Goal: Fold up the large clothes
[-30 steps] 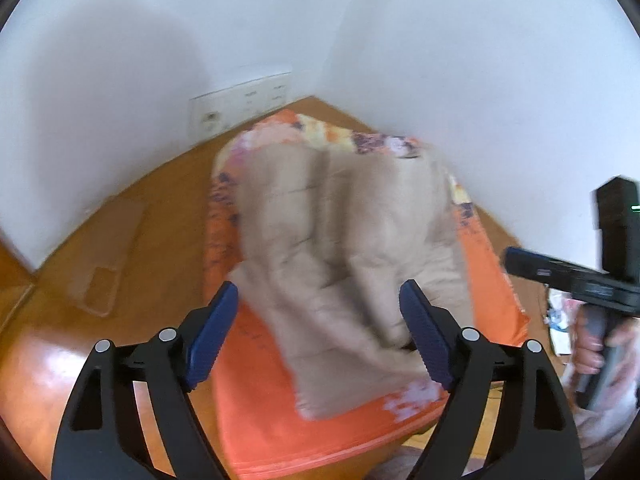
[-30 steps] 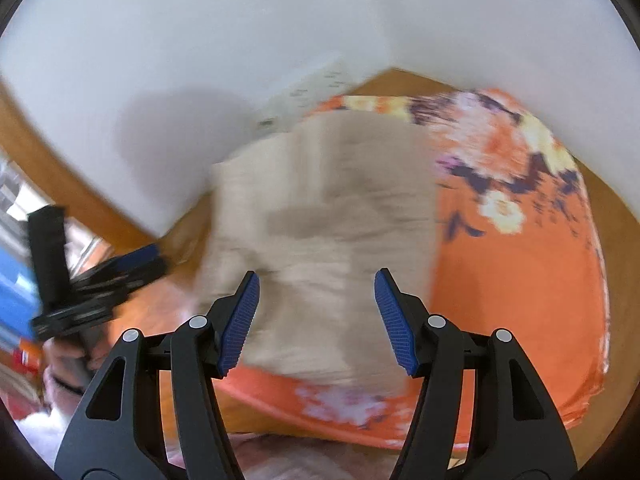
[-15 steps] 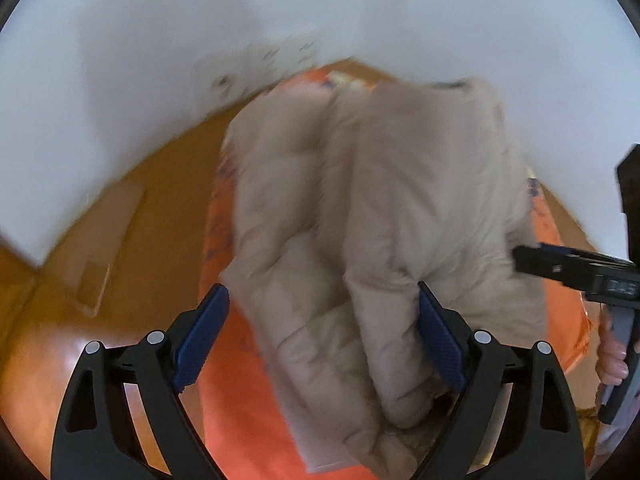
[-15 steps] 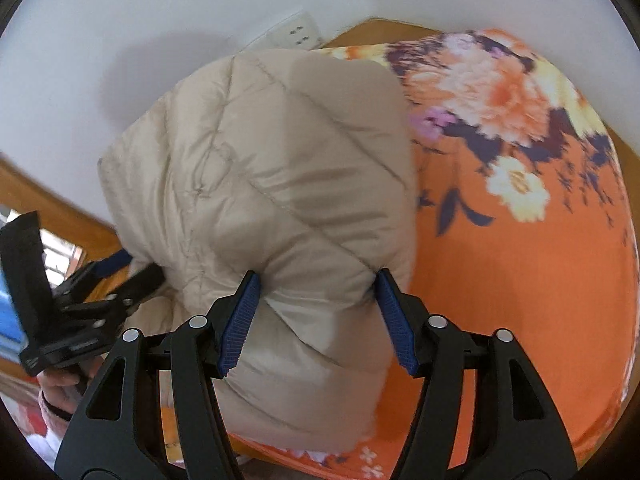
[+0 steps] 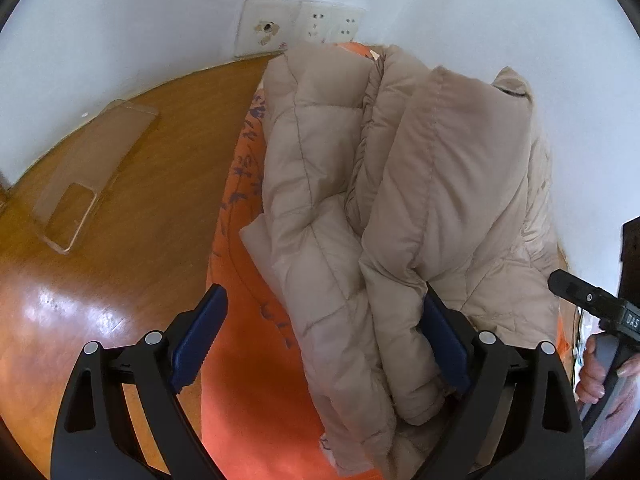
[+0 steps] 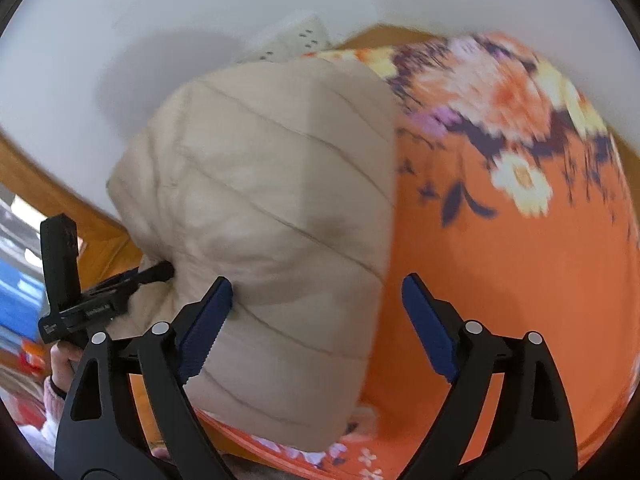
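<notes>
The left tool and right tool are alike: black frames with triangular cut-outs, silver rivets and ribbed blue pads. Bare fingers grip a dark handle (white lettering, unreadable), above a pink knit cuff.

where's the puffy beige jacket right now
The jacket lies bunched on the orange floral cloth, centre-right in the left wrist view, just below the wall sockets.

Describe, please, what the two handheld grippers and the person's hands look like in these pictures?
Both the left gripper and right gripper are black plastic frames with triangular cut-outs, silver rivets and blue ribbed finger pads. White lettering marks the side of each body. No cables show. The left hand wears a pink knit cuff; the right hand is bare.
</notes>
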{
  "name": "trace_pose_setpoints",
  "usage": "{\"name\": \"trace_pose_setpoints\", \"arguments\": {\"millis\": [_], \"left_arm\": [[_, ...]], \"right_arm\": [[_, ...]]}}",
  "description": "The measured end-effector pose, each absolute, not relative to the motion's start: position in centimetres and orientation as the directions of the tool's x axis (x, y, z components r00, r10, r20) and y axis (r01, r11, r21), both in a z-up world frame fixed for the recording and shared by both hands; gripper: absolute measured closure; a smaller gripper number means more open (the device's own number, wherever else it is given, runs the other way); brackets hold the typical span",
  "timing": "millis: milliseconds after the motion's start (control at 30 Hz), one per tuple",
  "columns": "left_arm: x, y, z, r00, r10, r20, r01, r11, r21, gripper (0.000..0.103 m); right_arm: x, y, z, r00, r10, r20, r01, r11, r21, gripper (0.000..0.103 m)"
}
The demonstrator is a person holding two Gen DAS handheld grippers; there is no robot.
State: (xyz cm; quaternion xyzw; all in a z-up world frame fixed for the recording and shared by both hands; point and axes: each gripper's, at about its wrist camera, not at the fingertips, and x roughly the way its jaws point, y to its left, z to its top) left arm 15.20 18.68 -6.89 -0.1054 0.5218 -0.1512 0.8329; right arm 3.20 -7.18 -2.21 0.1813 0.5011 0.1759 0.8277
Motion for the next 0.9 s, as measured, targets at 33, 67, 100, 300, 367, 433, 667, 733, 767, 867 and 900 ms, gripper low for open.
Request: {"name": "trace_pose_setpoints", "arguments": {"millis": [33,67,100,300,367,433,667,733,767,867,900], "left_arm": [[15.6,18.5,-7.0,0.408,-0.359,-0.840,0.149,0.933,-0.327,0.012],[15.8,18.5,-7.1,0.404,-0.357,-0.842,0.161,0.934,-0.319,0.012],[15.8,18.6,-7.0,0.401,-0.356,-0.844,0.171,0.934,-0.313,0.012],[16.5,18.8,-7.4,0.370,-0.397,-0.840,0.202,0.917,-0.344,0.012],[17.2,18.8,-7.8,0.353,-0.426,-0.833,0.224,0.903,-0.367,0.012],[17.2,19.0,-7.9,0.333,-0.479,-0.813,0.249,0.876,-0.414,0.021],[17.4,18.9,-7.1,0.282,-0.653,-0.703,0.306,0.755,-0.579,0.061],[17.7,18.5,-6.0,0.290,-0.657,-0.696,0.329,0.751,-0.572,0.063],[17.8,18.2,-5.4,0.299,-0.660,-0.690,0.341,0.749,-0.568,0.063],[18.4,17.1,-3.5,0.325,-0.688,-0.649,0.360,0.725,-0.587,0.064],[18.5,16.5,-3.1,0.333,-0.693,-0.640,0.367,0.720,-0.589,0.064]], "right_arm": [[3.2,-7.5,-2.8,0.431,0.494,-0.755,-0.095,0.857,0.507,0.015],[3.1,-7.6,-3.2,0.429,0.508,-0.747,-0.089,0.846,0.525,0.015],[3.2,-7.5,-3.8,0.431,0.518,-0.739,-0.088,0.839,0.537,0.014],[3.0,-7.4,-6.2,0.421,0.622,-0.660,-0.043,0.741,0.670,0.014],[2.6,-7.4,-6.9,0.424,0.649,-0.631,-0.018,0.703,0.711,0.014],[2.3,-7.5,-7.2,0.431,0.667,-0.607,-0.007,0.675,0.738,0.014],[0.8,-7.0,-4.5,0.493,0.632,-0.597,-0.069,0.713,0.698,0.047],[0.6,-7.0,-2.7,0.514,0.615,-0.598,-0.105,0.737,0.668,0.050],[0.2,-7.0,-2.1,0.523,0.612,-0.594,-0.115,0.741,0.662,0.051],[0.5,-8.7,1.0,0.561,0.600,-0.571,-0.146,0.750,0.645,0.052],[0.6,-9.3,1.8,0.571,0.595,-0.565,-0.155,0.754,0.638,0.053]]}}
